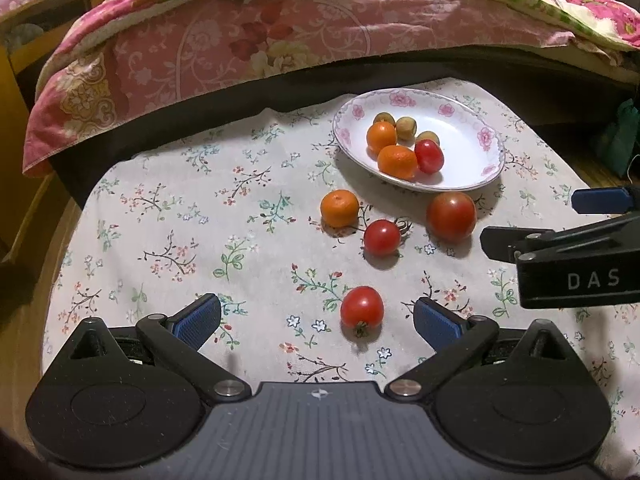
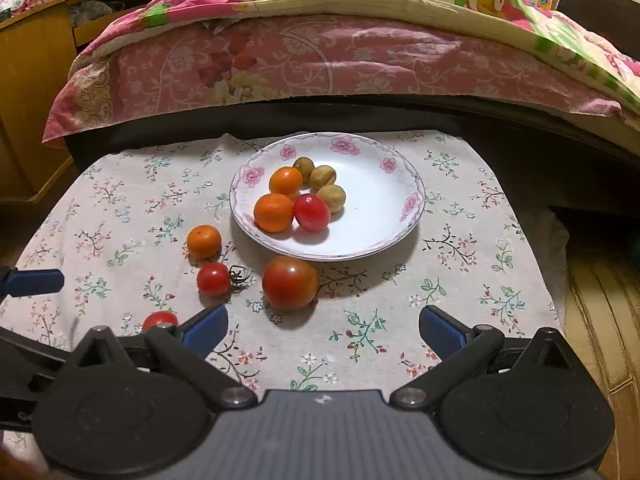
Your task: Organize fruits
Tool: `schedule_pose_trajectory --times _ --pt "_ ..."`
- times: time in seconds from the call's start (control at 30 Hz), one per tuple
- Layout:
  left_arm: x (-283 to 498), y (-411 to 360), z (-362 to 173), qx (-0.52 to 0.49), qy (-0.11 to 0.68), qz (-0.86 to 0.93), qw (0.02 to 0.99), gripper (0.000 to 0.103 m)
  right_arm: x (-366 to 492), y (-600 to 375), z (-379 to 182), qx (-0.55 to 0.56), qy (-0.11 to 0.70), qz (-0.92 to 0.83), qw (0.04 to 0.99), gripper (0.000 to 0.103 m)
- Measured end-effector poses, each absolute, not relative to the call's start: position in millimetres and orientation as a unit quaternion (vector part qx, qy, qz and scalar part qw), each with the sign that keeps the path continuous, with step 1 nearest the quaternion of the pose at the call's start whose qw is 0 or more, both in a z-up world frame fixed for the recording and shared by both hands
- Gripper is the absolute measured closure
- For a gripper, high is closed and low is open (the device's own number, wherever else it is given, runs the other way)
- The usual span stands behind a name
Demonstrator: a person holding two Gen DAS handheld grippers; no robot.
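The left gripper (image 1: 317,320) is hovering low with its jaws apart, the small tomato (image 1: 361,307) lying between them on the cloth (image 1: 180,220) near its front edge. It should be closing gently around the middle, then lifting toward the plate (image 1: 472,136). The right gripper (image 2: 323,330) is waiting alongside, jaws apart, empty.

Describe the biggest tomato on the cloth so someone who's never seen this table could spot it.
Find the flowered white plate on the floral tablecloth. Just off its near rim lies the big tomato. It is clearly larger than the two small tomatoes nearby and duller, orange-red rather than bright red.
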State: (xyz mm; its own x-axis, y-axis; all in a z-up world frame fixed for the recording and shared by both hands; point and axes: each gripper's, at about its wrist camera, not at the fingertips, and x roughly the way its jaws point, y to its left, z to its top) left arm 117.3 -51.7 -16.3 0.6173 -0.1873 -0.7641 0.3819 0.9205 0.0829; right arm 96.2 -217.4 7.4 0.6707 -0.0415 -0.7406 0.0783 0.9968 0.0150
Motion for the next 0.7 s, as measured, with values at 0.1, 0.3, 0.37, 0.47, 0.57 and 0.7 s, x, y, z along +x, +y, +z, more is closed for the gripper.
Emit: schedule_pose_trajectory --times 0.1,0.3,0.37,0.47,0.57,0.7 --pt "118.2 -51.3 -16.8 0.117 0.410 -0.158 0.891 0.000 96.1 -218.1 7.1 0.023 0.406 -0.034 0.913 0.000" --pt "118.5 -54.1 -20.0 0.125 0.415 -0.159 0.887 0.000 96.0 -217.8 5.9 0.024 0.408 -0.031 0.912 0.000" --pt "118.4 -55.2 -21.2 0.130 0.417 -0.157 0.886 0.000 96.1 -218.2 5.9 0.022 0.408 -0.031 0.912 0.000" --pt "118.9 -56.2 -23.3 0.132 0.423 -0.160 0.882 0.000 96.4 -218.2 5.6 0.024 0.409 -0.032 0.911 0.000" --pt "120.2 -55.9 -25.6 0.128 0.432 -0.162 0.878 0.000 96.3 -217.2 5.6 0.023 0.409 -0.031 0.912 0.000" --pt "120.9 -56.0 -26.8 0.132 0.433 -0.152 0.879 0.000 96.8 -216.3 4.1 0.021 0.413 -0.029 0.910 0.000"
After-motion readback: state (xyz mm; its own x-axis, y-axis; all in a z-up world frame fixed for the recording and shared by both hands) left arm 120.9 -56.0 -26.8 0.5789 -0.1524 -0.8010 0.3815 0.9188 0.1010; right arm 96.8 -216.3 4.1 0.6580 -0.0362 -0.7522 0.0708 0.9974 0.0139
